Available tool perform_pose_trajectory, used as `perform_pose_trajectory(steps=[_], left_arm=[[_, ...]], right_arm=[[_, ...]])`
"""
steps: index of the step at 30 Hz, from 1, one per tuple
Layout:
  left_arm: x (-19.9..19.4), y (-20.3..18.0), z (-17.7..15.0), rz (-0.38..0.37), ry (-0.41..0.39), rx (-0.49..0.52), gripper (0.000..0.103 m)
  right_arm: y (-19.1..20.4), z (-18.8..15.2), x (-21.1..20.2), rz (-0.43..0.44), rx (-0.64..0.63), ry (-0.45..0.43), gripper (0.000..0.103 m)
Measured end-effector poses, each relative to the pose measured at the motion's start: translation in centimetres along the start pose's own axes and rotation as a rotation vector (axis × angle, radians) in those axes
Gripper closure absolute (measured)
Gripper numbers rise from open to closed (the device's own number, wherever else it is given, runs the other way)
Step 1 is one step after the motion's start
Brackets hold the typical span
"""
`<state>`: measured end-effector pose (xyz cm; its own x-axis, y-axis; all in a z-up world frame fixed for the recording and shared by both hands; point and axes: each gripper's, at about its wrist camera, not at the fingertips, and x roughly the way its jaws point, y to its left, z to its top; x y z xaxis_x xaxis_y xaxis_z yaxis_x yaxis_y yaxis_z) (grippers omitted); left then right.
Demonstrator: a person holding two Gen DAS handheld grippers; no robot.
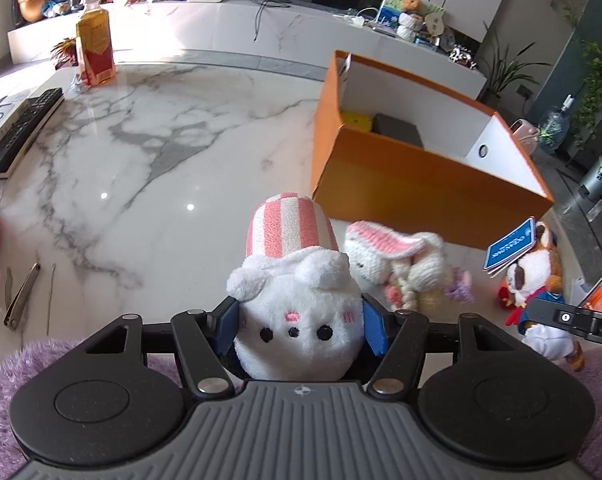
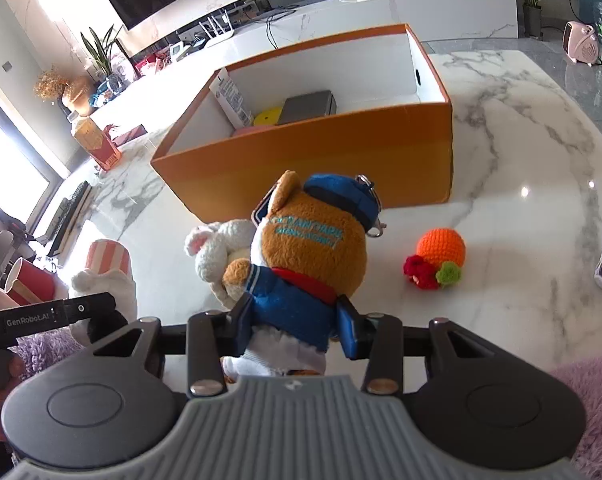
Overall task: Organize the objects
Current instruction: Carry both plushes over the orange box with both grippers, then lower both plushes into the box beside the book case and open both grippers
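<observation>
- Left gripper (image 1: 299,326) clamps the white plush (image 1: 299,320) between its blue pads, near the orange box (image 1: 401,184).
- Right gripper (image 2: 295,330) squeezes the brown bear (image 2: 309,256) at its waist, before the box.

White grey-veined marble table (image 1: 149,152): open orange cardboard box (image 1: 401,184) at 1 o'clock, amber liquid bottle (image 1: 95,48) at 11, black remote control (image 1: 25,132) at 9, crocheted orange ball (image 2: 441,248) near the box.

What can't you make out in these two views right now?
- Floor of the orange cardboard box: left wrist view, near wall hides most.
- Crocheted white rabbit: right wrist view, brown plush bear in blue sailor outfit covers its body.
- Blue hang tag text: left wrist view, too small.
</observation>
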<state>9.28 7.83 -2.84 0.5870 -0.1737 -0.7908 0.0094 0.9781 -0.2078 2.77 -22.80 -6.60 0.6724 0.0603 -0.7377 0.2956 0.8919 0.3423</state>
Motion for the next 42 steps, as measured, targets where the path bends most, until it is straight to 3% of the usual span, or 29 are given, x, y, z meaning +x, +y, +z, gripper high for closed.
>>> perform_pose_trajectory(steps=[12,16,22,30,42], left_arm=[[-3.6,-6.2,7.8,-0.239,-0.078,0.117,0.031],[-2.8,-8.4,10.9,-0.276,-0.092,0.164,0.031],[-0.2,-11.4,14.8,-0.304,-0.093,0.204,0.031],[6.7,-13.7,17.2,-0.314,-0.007,0.199,0.031],[14.6,-13.3,16.6,-0.301,0.183,0.159,0.031]], right_arm=[[-0.2,7.2,-5.4,0.107,-0.078,-0.11,0.059],[-0.3,10.8,-6.0,0.125,-0.1,-0.121,0.059],[-0.3,15.7,-5.4,0.088,-0.153,-0.127,0.059],[-2.0,20.5,-0.6,0.006,-0.191,-0.039,0.059],[-4.3,21.6,8.2,-0.061,-0.236,0.189,0.059]])
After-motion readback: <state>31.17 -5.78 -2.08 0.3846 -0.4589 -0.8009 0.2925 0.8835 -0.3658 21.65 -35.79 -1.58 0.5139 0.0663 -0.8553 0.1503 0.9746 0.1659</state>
